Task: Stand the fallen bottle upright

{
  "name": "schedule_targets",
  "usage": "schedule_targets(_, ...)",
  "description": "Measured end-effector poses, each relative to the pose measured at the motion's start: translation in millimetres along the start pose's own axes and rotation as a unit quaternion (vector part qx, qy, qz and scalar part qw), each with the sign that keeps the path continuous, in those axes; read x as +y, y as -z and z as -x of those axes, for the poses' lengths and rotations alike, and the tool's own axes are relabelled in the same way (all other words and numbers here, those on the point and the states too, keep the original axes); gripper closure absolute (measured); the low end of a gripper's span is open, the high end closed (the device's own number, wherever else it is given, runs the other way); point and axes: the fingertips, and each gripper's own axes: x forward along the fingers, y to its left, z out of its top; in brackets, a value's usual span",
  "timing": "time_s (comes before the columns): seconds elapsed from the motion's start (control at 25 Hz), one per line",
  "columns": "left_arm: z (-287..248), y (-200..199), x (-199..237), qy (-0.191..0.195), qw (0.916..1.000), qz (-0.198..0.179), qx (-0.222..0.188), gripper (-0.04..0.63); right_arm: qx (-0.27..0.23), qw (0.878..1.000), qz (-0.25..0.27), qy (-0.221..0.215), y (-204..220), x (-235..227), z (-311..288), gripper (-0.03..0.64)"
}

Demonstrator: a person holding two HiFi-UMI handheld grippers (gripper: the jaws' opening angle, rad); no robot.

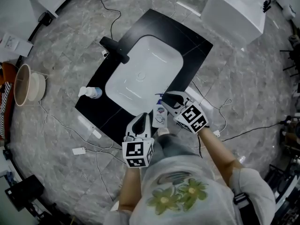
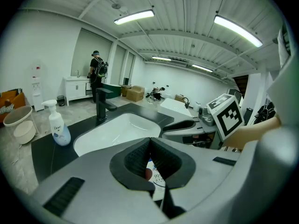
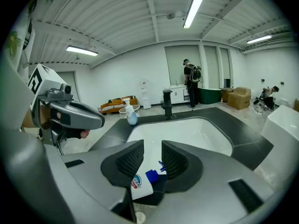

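Note:
A white bottle (image 1: 160,115) with a blue spray cap lies on its side on the black counter (image 1: 197,46), at the front edge beside the white sink (image 1: 145,74). My left gripper (image 1: 144,117) hovers just left of the bottle's base. Its jaws meet at the tips (image 2: 149,141), and the bottle's label (image 2: 156,176) shows beneath them. My right gripper (image 1: 165,98) stands open over the cap end. In the right gripper view the bottle (image 3: 139,186) and its blue cap (image 3: 152,175) lie below the gap of the right gripper (image 3: 153,146).
A black faucet (image 1: 115,49) stands at the sink's far side. A Dove pump bottle (image 1: 91,93) stands upright at the counter's left corner. Cables run over the grey floor. A white box (image 1: 234,11) sits beyond, a pale bucket (image 1: 26,84) to the left.

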Motion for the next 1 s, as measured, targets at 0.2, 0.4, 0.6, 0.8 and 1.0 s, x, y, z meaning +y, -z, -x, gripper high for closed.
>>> schedule_targets(0.2,-10.3,6.1,8.1,-0.005,0.9999,0.004,0.009,0.580,0.023,1.000,0.004,-0.005,14.7,-11.7,-19.2,0.514)
schedule_targets(0.4,-17.9,14.3,14.3,-0.005,0.9998,0.010,0.017,0.580,0.053,0.999,0.008,-0.007,35.9,-21.5,-37.2,0.514)
schedule_targets(0.6,-22.7,21.9,20.7,-0.003,0.9996,0.016,0.025,0.580,0.071,0.997,0.020,-0.006,49.3,-29.0,-50.8,0.514)
schedule_targets(0.8,-25.2,27.5,27.9,-0.005,0.9993,0.019,0.032,0.580,0.091,0.996,0.019,-0.012,60.6,-33.2,-61.4,0.514)
schedule_targets(1.0,-27.1,29.0,32.9,-0.006,0.9991,0.020,0.036,0.580,0.104,0.994,0.016,-0.018,66.7,-35.4,-68.3,0.514)
